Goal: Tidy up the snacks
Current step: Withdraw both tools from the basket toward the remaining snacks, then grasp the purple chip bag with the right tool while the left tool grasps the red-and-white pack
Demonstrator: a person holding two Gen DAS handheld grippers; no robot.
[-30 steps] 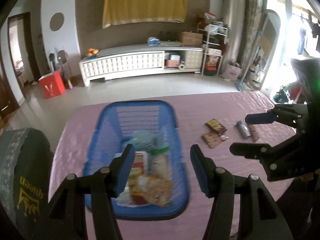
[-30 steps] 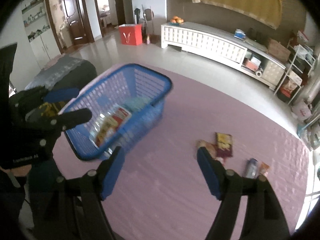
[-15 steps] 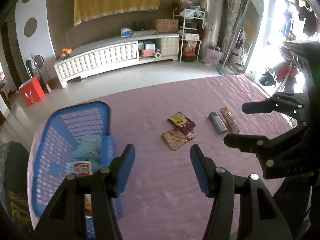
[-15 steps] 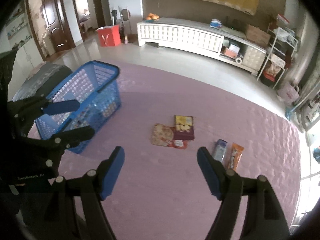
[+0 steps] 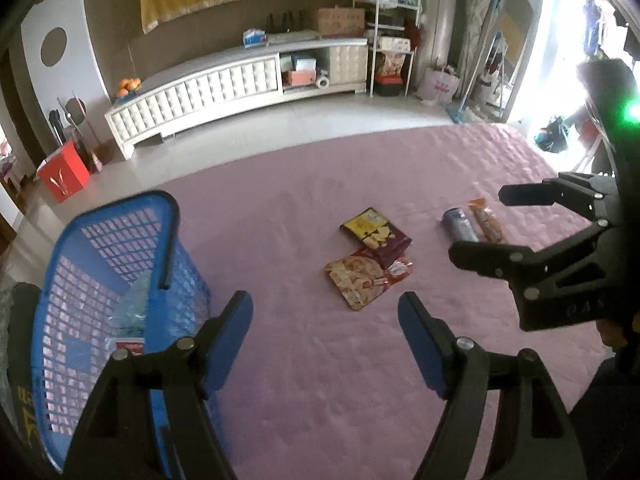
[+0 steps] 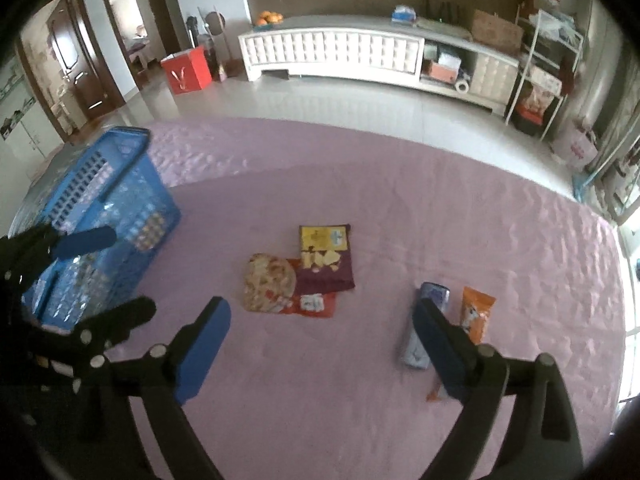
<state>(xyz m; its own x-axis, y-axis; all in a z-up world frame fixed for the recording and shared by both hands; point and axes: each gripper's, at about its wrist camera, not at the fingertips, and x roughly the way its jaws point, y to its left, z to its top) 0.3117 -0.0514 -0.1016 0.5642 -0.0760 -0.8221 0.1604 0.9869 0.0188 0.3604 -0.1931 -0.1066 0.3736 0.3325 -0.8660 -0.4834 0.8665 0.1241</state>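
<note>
A blue plastic basket (image 5: 120,248) with several snack packs inside stands at the left on the pink cloth; it also shows in the right wrist view (image 6: 108,184). On the cloth lie a purple-yellow pack (image 5: 376,234), a round-print pack (image 5: 356,280) on a small red pack, a blue-grey tube pack (image 6: 426,320) and an orange pack (image 6: 476,312). My left gripper (image 5: 324,328) is open and empty, above the cloth right of the basket. My right gripper (image 6: 320,332) is open and empty, above the cloth near the tube pack.
The pink cloth (image 6: 360,400) covers the whole work surface. Beyond its far edge is a tiled floor with a long white cabinet (image 6: 332,52), a red box (image 6: 186,70) and a wire shelf (image 6: 548,60). A dark chair back (image 5: 16,360) stands left of the basket.
Both grippers have swung right, away from the basket and toward the loose packs. The basket has slid to the left edge of both views. Both grippers stay open and empty.
</note>
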